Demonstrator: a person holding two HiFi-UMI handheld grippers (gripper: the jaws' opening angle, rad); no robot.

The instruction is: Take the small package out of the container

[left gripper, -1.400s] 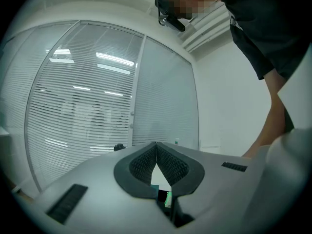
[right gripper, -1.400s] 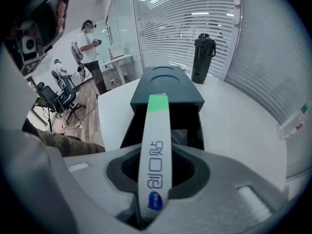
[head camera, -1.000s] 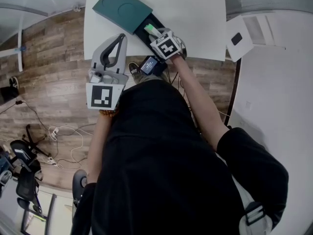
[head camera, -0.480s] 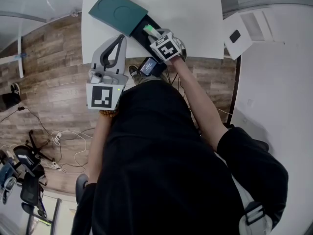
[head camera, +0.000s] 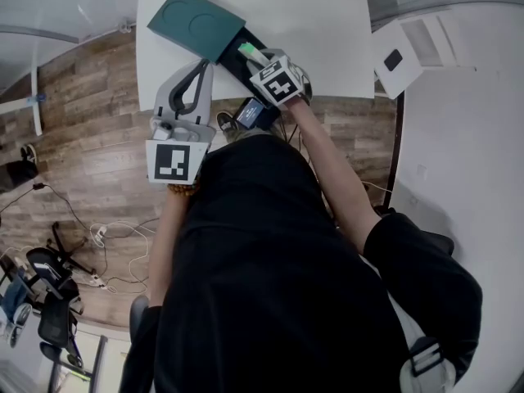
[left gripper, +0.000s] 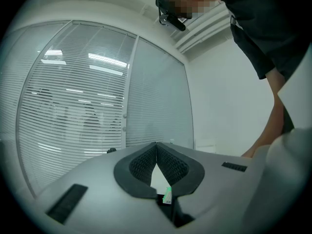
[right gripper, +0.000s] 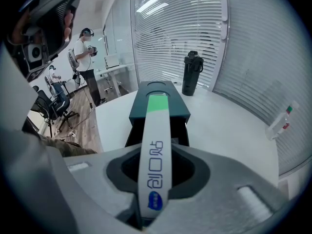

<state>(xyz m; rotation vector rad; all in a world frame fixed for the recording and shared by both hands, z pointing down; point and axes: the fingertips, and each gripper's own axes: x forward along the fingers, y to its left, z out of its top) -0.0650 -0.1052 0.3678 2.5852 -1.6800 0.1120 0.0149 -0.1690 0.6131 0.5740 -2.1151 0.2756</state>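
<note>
A dark green container (head camera: pixel 199 23) lies on the white table (head camera: pixel 327 23), with its black inner tray (head camera: pixel 239 62) slid out toward me. My right gripper (head camera: pixel 260 59) is over that tray, shut on the small package (head camera: pixel 248 51), a long white sachet with a green end. In the right gripper view the small package (right gripper: pixel 157 116) runs forward between the jaws of the right gripper (right gripper: pixel 155 155), above the container (right gripper: pixel 158 106). My left gripper (head camera: pixel 190 88) hovers at the table's near edge, left of the tray, shut and holding nothing. In its own view the left gripper (left gripper: pixel 156 145) points up at window blinds.
A black bottle (right gripper: pixel 191 73) stands on the table beyond the container. A white box (head camera: pixel 409 51) sits on a surface to the right. Office chairs (head camera: pixel 45 301) and cables (head camera: pixel 106 236) lie on the wooden floor at the left. People stand far off by desks (right gripper: pixel 85 52).
</note>
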